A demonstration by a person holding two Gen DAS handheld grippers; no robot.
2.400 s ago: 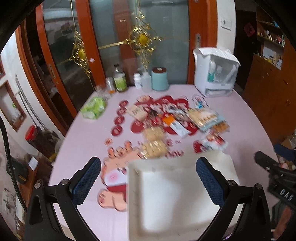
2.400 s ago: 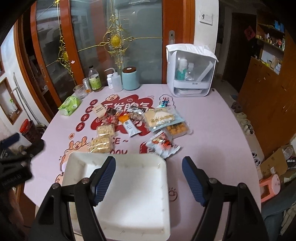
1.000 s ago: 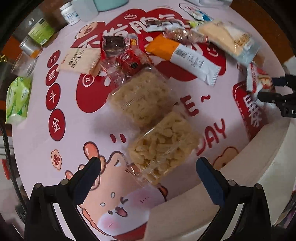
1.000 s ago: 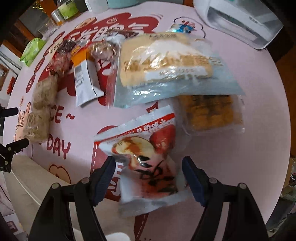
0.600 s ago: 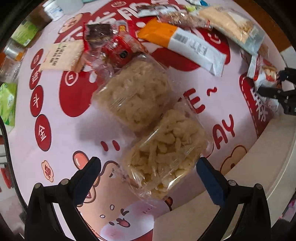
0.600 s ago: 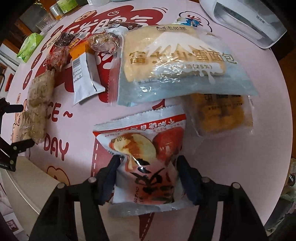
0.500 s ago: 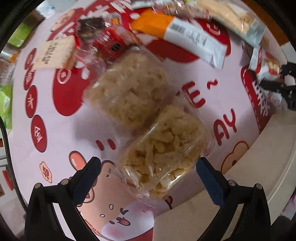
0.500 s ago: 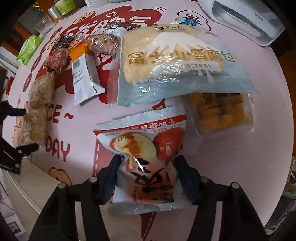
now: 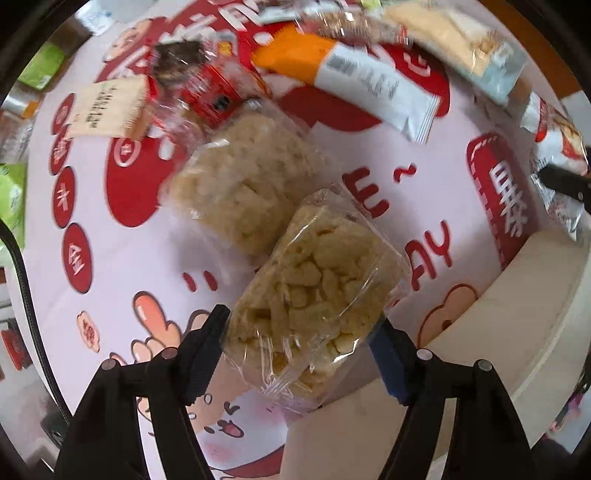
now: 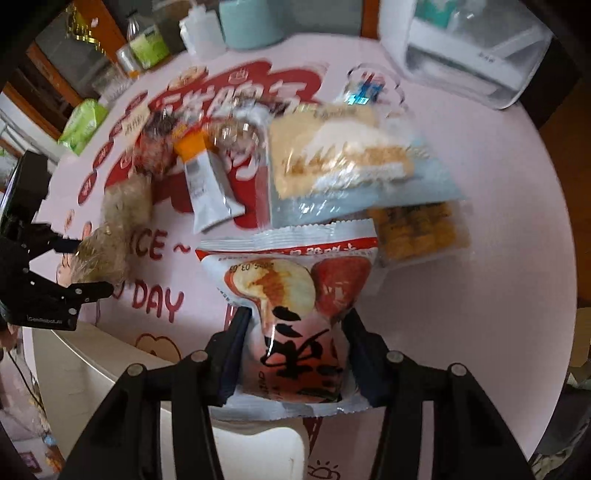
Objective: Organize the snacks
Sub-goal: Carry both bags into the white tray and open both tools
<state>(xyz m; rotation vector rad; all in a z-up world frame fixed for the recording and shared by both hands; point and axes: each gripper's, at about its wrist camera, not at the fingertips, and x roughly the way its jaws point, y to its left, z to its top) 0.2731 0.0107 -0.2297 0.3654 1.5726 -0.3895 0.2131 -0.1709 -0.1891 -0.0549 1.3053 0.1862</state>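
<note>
Looking straight down in the left wrist view, my left gripper (image 9: 299,350) has its jaws closing on a clear pack of puffed rice snacks (image 9: 317,288), and both pads touch the pack's near end. A second puffed rice pack (image 9: 247,184) lies just beyond it on the pink tablecloth. In the right wrist view, my right gripper (image 10: 295,332) is still closing and pinches a red-and-white snack pouch (image 10: 295,295), held above the cloth. The white tray (image 9: 517,314) sits at the near table edge, between the two grippers, and shows again as the white tray (image 10: 92,369) in the right wrist view.
Behind the pouch lie a large bread bag (image 10: 343,166), a pack of orange biscuits (image 10: 417,229) and an orange-and-white packet (image 10: 207,184). A white appliance (image 10: 476,51), a teal jar (image 10: 251,22), bottles and a green tissue pack (image 10: 83,125) line the far edge.
The left jaws went from wide open to closed on the nearer puffed rice pack. The right jaws tightened on the pouch and lifted it off the cloth.
</note>
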